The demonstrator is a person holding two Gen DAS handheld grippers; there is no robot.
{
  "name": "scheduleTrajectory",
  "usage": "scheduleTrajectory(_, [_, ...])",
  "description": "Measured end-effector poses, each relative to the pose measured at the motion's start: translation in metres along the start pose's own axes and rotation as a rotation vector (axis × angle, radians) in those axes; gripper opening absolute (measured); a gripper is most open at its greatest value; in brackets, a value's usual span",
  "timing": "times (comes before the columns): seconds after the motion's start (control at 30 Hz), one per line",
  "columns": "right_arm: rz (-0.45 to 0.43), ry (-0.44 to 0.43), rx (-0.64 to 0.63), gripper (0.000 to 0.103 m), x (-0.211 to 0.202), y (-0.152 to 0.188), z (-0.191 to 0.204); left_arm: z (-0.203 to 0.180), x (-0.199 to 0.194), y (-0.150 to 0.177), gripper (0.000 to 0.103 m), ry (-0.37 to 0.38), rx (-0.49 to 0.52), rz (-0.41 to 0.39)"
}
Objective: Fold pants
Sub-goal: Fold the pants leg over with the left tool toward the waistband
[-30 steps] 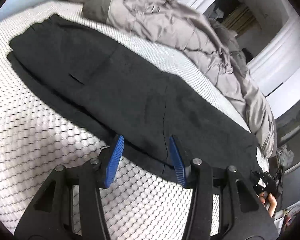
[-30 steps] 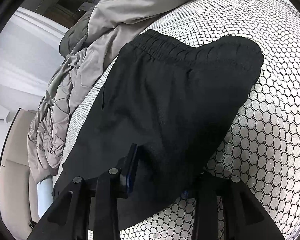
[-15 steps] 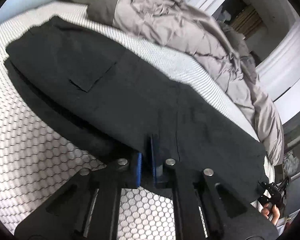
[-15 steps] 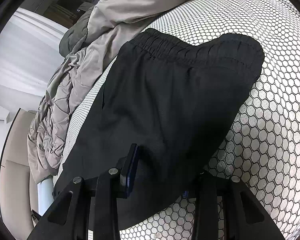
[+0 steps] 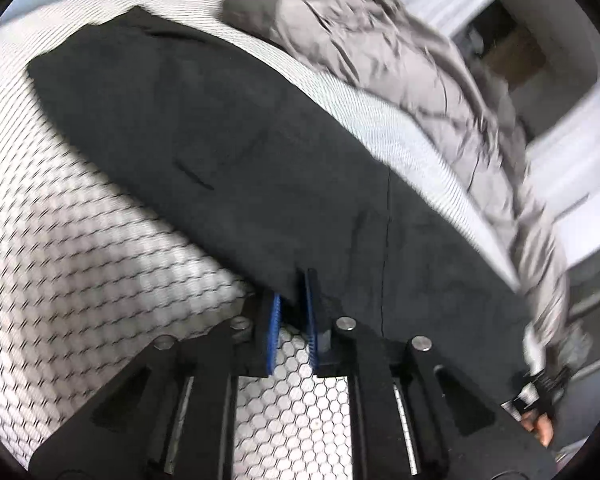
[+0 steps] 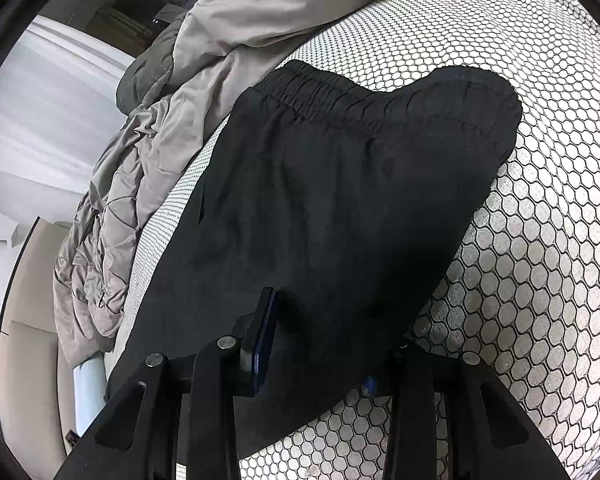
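Black pants (image 5: pixel 240 152) lie stretched across a white honeycomb-patterned mattress (image 5: pixel 60 260). My left gripper (image 5: pixel 292 280) pinches their near edge partway along a leg. The cloth sits between the blue pads (image 5: pixel 274 320), and the jaws are opening slightly. In the right wrist view the pants (image 6: pixel 360 180) show their elastic waistband (image 6: pixel 340 96) at the far end. My right gripper (image 6: pixel 332 320) is shut on a thick fold of the seat area; one finger (image 6: pixel 262 332) lies on top, and cloth hides the other.
A crumpled grey duvet (image 5: pixel 380 40) is heaped along the far side of the mattress, also visible as the duvet (image 6: pixel 148 152) in the right wrist view. A person's hand (image 5: pixel 540 432) shows at the lower right of the left wrist view. White walls stand beyond.
My left gripper went from wide open over the pants' near edge to pinched on it, then shifted along the mattress and rolled a little. The right gripper and its grip stayed as they were.
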State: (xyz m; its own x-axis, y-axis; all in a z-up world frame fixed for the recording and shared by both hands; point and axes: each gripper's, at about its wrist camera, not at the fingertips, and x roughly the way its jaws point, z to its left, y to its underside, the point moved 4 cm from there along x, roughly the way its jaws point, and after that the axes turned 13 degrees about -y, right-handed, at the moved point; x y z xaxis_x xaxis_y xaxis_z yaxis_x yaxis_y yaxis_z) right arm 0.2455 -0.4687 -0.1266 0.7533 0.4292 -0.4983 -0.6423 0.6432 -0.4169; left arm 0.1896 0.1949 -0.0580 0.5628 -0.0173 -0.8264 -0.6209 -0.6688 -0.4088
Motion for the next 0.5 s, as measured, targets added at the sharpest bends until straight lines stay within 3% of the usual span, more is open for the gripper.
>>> scheduleTrajectory(0.23, [-0.001, 0.014, -0.006, 0.036, 0.002, -0.001, 0.001, 0.027, 0.006, -0.022, 0.012, -0.035, -0.087, -0.019])
scheduleTrajectory(0.33, [0.000, 0.019, -0.011, 0.037, 0.004, -0.002, 0.002, 0.034, 0.006, -0.039, 0.012, -0.125, -0.063, -0.095])
scheduleTrajectory(0.43, [-0.001, 0.020, -0.014, 0.037, 0.004, -0.001, 0.003, 0.046, 0.006, -0.050, 0.012, -0.176, -0.071, -0.113])
scheduleTrajectory(0.5, [-0.003, 0.015, -0.010, 0.037, 0.004, -0.001, 0.002, 0.055, 0.005, -0.051, 0.012, -0.167, -0.087, -0.100])
